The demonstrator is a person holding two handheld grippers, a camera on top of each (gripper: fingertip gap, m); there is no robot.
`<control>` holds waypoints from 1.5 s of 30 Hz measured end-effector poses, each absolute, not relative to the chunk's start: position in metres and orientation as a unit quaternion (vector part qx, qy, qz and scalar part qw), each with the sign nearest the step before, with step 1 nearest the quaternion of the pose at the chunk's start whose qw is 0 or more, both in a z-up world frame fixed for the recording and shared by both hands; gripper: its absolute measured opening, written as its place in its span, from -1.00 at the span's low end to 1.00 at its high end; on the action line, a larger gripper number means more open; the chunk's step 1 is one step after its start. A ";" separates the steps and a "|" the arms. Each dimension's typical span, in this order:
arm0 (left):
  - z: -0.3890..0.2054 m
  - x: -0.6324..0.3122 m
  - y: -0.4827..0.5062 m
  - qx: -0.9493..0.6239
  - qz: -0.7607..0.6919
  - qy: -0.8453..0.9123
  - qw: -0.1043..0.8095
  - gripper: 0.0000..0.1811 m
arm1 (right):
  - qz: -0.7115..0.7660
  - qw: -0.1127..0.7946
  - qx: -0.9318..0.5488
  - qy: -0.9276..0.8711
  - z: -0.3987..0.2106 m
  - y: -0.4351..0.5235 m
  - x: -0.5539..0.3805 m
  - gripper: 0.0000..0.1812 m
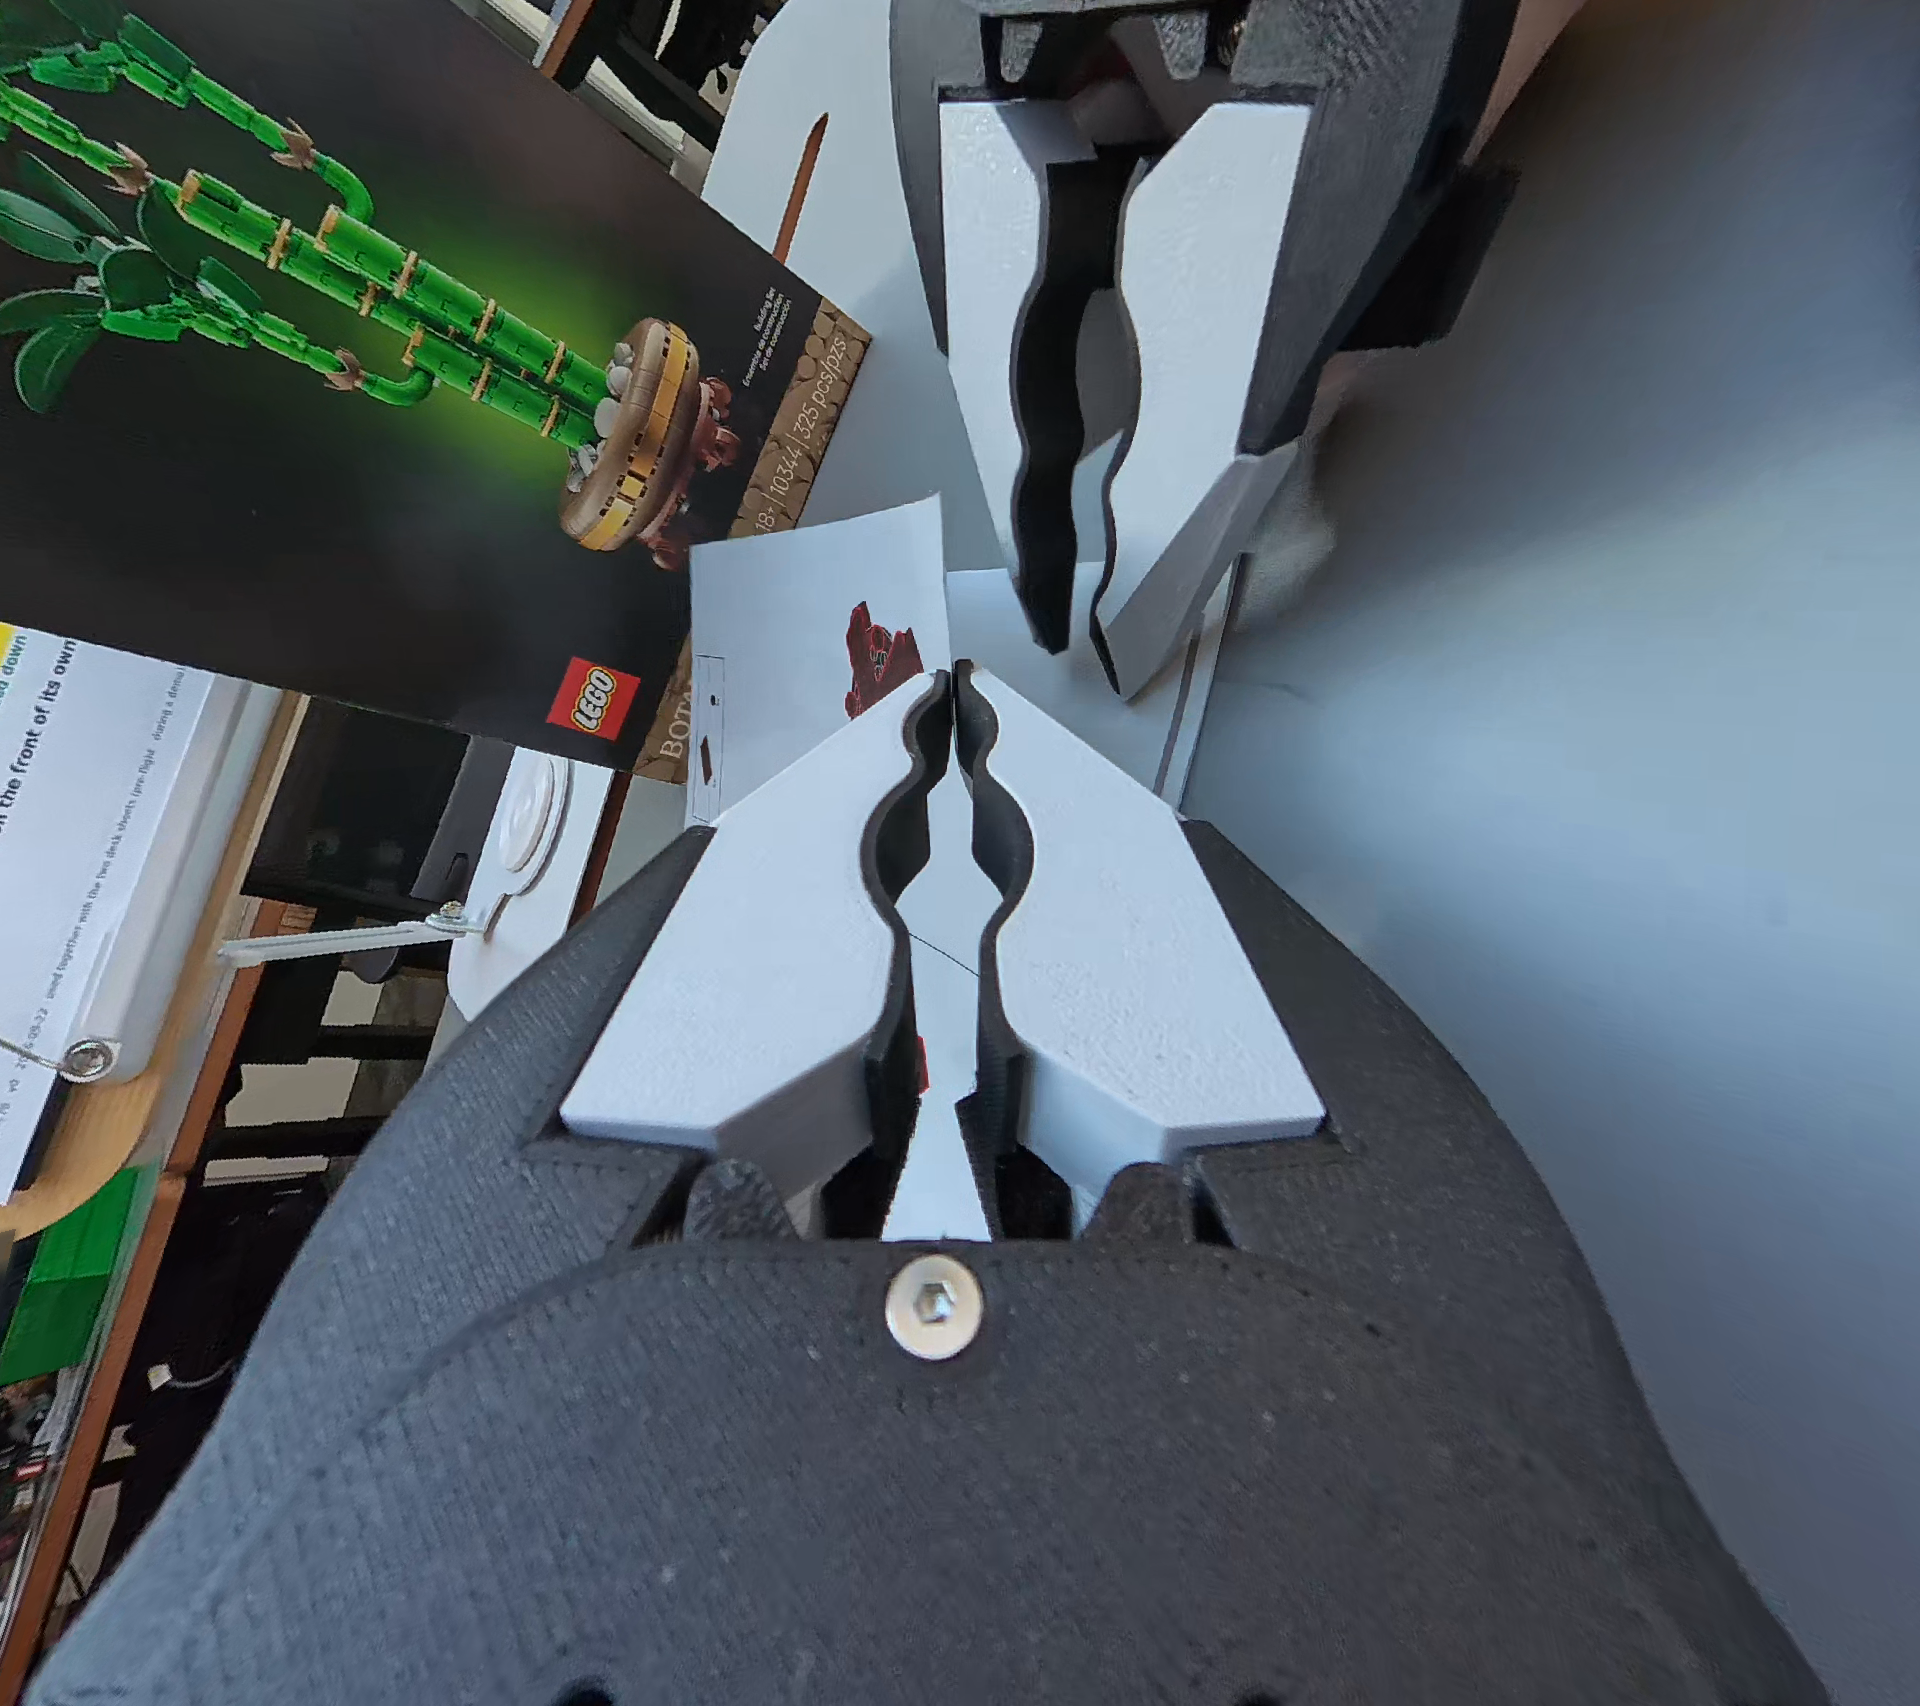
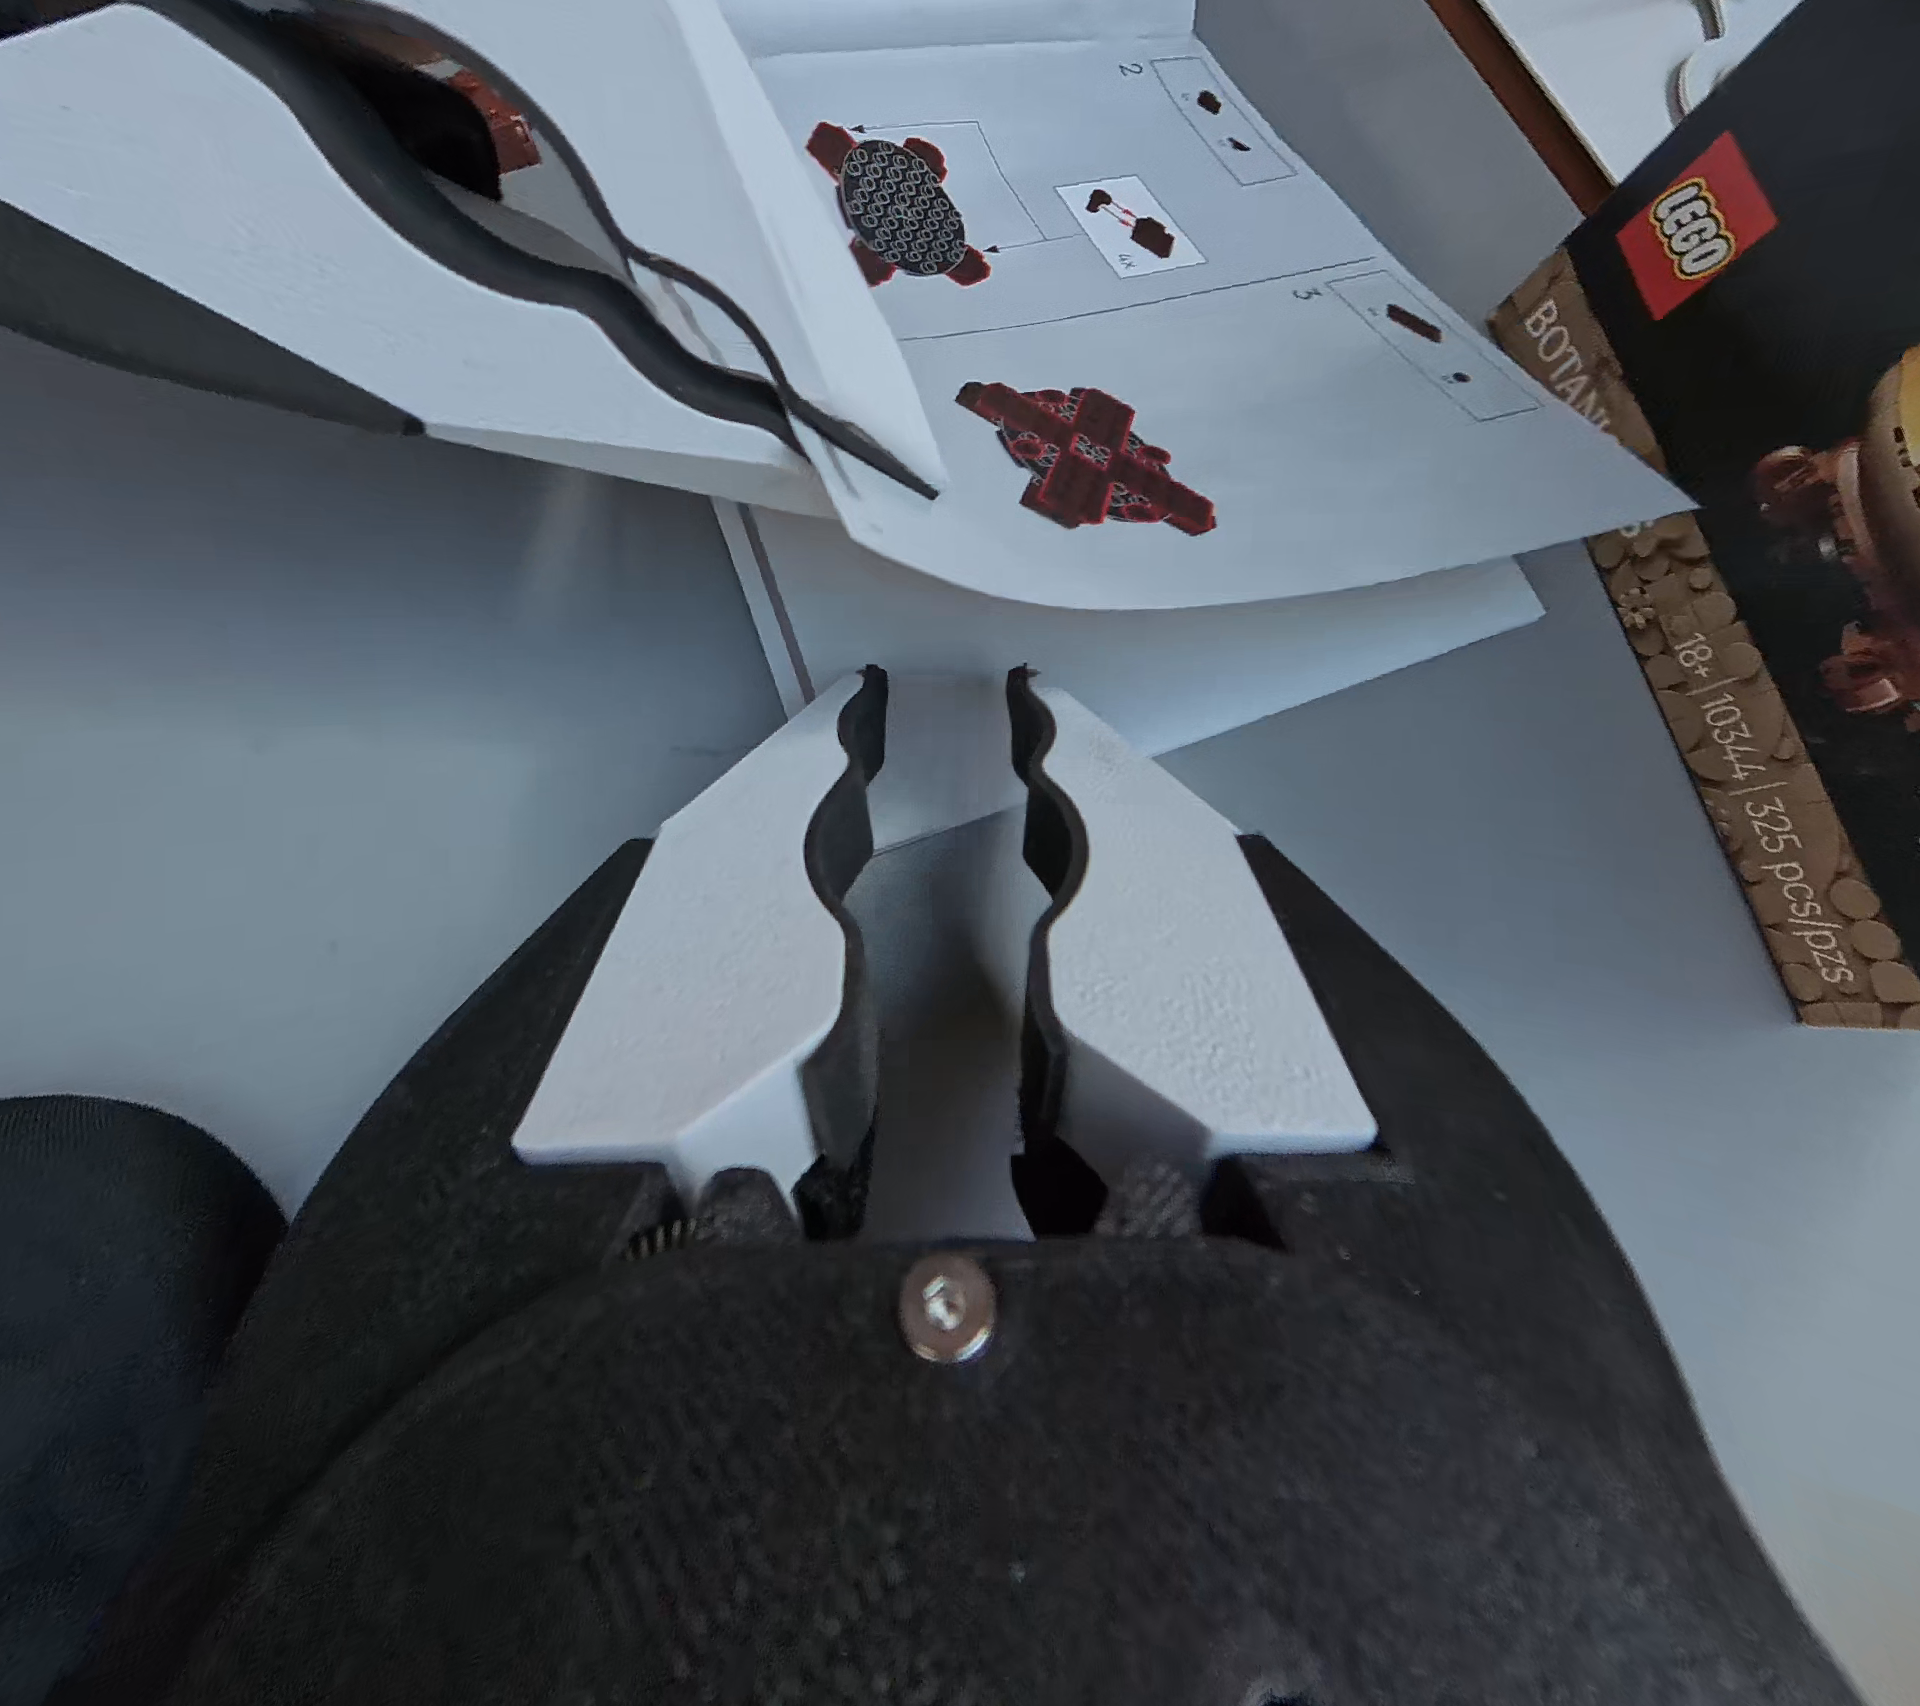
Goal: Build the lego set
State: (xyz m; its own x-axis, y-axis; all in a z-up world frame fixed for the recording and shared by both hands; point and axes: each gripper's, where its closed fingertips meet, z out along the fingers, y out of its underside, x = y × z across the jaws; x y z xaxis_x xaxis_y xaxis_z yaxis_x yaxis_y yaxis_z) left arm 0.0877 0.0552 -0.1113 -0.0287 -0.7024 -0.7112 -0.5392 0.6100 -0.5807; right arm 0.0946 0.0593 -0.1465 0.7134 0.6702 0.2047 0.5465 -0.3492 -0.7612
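Your left gripper pinches the booklet page mid-frame; right gripper gapes empty. Pull sideways and the page tears or slips free.

Each tool has pale wavy-edged fingers, black textured body, silver screw

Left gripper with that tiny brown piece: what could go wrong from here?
The brown piece sits deep inside the left gripper, not at its tips, so it may slip or be hard to place. The instruction sheet curls up beside those tips and might snag.
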 end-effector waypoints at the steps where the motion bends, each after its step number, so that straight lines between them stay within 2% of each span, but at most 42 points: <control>1: -0.113 0.088 0.055 -0.434 -0.074 0.715 0.542 -1.00 | 0.060 0.435 -0.822 -0.362 -0.145 0.062 0.101 -0.68; 5: -0.116 0.089 0.054 -0.435 -0.078 0.718 0.538 -1.00 | 0.056 0.436 -0.828 -0.347 -0.143 0.063 0.109 -0.71; 10: -0.114 0.089 0.057 -0.437 -0.081 0.713 0.541 -1.00 | 0.274 0.356 -0.878 -0.166 -0.139 0.052 0.108 -0.69; 14: -0.114 0.089 0.058 -0.435 -0.079 0.711 0.546 -1.00 | 0.493 0.358 -0.793 0.017 -0.098 0.060 0.111 -0.68; 20: -0.117 0.091 0.055 -0.428 -0.071 0.718 0.545 -1.00 | 0.542 0.311 -0.775 0.094 -0.108 0.063 0.104 -0.59; 24: -0.123 0.093 0.049 -0.423 -0.080 0.728 0.534 -0.97 | 0.537 0.299 -0.784 0.087 -0.117 0.062 0.097 -0.75; 27: -0.115 0.093 0.041 -0.451 -0.153 0.722 0.503 -0.76 | 0.542 0.300 -0.781 0.080 -0.119 0.062 0.099 -0.96; 33: -0.023 0.060 0.081 -0.534 -0.319 0.630 0.464 -0.64 | 0.517 0.294 -0.802 0.061 -0.131 0.061 0.098 -1.00; 37: 0.031 0.011 0.116 -0.598 -0.404 0.555 0.413 -0.47 | 0.517 0.295 -0.802 0.060 -0.131 0.061 0.099 -1.00; 41: 0.105 -0.047 0.142 -0.571 -0.508 0.455 0.457 -0.48 | 0.519 0.295 -0.800 0.059 -0.131 0.061 0.100 -1.00; 45: 0.154 -0.111 0.165 -0.541 -0.504 0.396 0.545 -0.48 | 0.512 0.295 -0.805 0.055 -0.133 0.061 0.099 -1.00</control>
